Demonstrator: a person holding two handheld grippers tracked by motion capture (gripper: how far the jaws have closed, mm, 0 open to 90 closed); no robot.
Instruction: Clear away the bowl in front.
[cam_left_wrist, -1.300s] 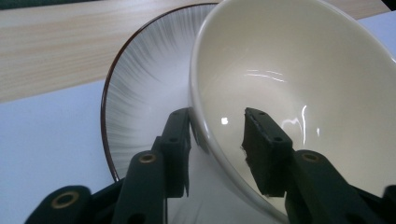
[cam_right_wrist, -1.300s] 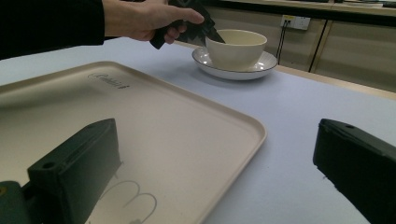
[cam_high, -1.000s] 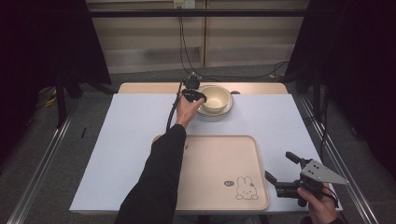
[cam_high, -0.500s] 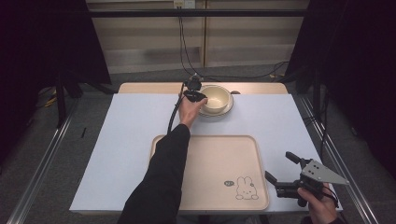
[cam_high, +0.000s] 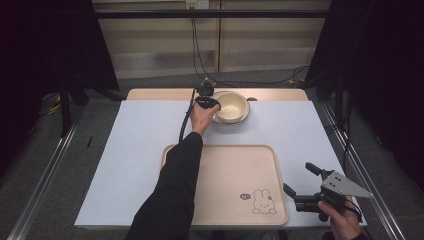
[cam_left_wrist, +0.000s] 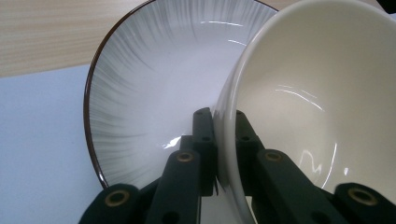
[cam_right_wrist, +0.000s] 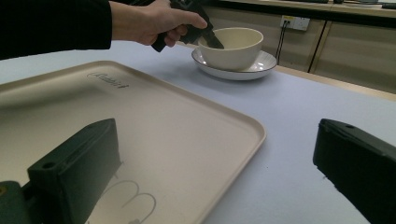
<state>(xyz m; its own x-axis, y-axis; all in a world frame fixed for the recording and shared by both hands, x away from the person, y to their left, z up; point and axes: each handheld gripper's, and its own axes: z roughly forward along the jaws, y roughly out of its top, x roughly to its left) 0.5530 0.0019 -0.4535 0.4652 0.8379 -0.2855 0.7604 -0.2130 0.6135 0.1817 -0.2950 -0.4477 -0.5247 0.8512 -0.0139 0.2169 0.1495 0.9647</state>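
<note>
My left gripper (cam_high: 209, 101) has just closed on the rim of the cream bowl (cam_high: 232, 105), seemingly to lift it off its plate (cam_left_wrist: 140, 93); my right gripper (cam_high: 305, 192) waits open beside 1 tray (cam_high: 225, 200).

Unreadable small script on the tray (cam_right_wrist: 154, 121)

A glossy cream ceramic bowl (cam_left_wrist: 317, 93) sits in a glazed white plate (cam_left_wrist: 149, 88) with grey brushed streaks and a dark rim. At six o'clock lies a matt beige plastic tray (cam_high: 225, 185). Pale wood-grain bench (cam_high: 160, 94) carries a smooth lilac sheet (cam_high: 135, 135). Matt black plastic jaws.
</note>
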